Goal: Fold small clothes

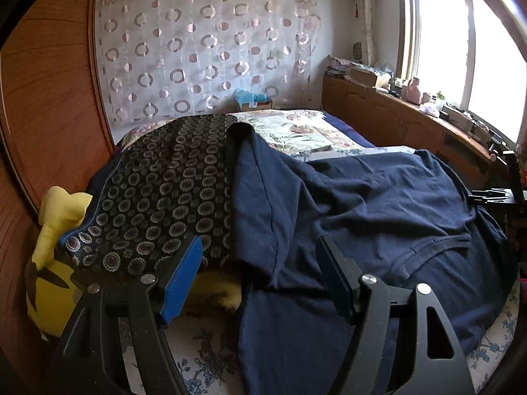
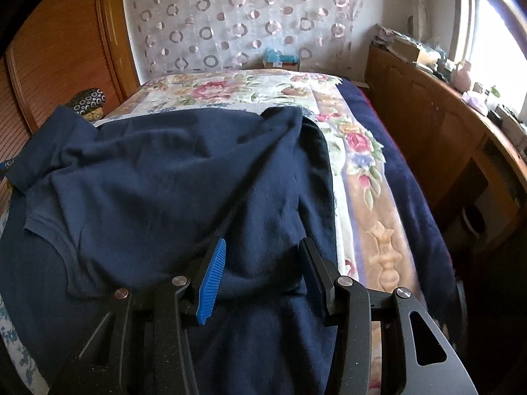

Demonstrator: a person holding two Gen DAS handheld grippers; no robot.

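A navy T-shirt (image 1: 362, 197) lies rumpled on the bed, its neckline (image 1: 438, 243) towards the near right in the left wrist view. My left gripper (image 1: 260, 243) hovers open just over the shirt's left side, where a fold (image 1: 250, 171) lies against a patterned cloth. Nothing is between its pads. In the right wrist view the same T-shirt (image 2: 164, 171) fills the middle, with a sleeve (image 2: 49, 141) at the far left. My right gripper (image 2: 263, 243) stands open above the shirt's right part, and its pads are not pressing on the cloth.
A dark cloth with round motifs (image 1: 158, 191) lies left of the shirt over a yellow cushion (image 1: 56, 230). The bed has a floral cover (image 2: 247, 89) and a dark blue blanket (image 2: 402, 171). A wooden wardrobe (image 1: 49, 98) stands left, a cluttered wooden cabinet (image 2: 428, 125) right.
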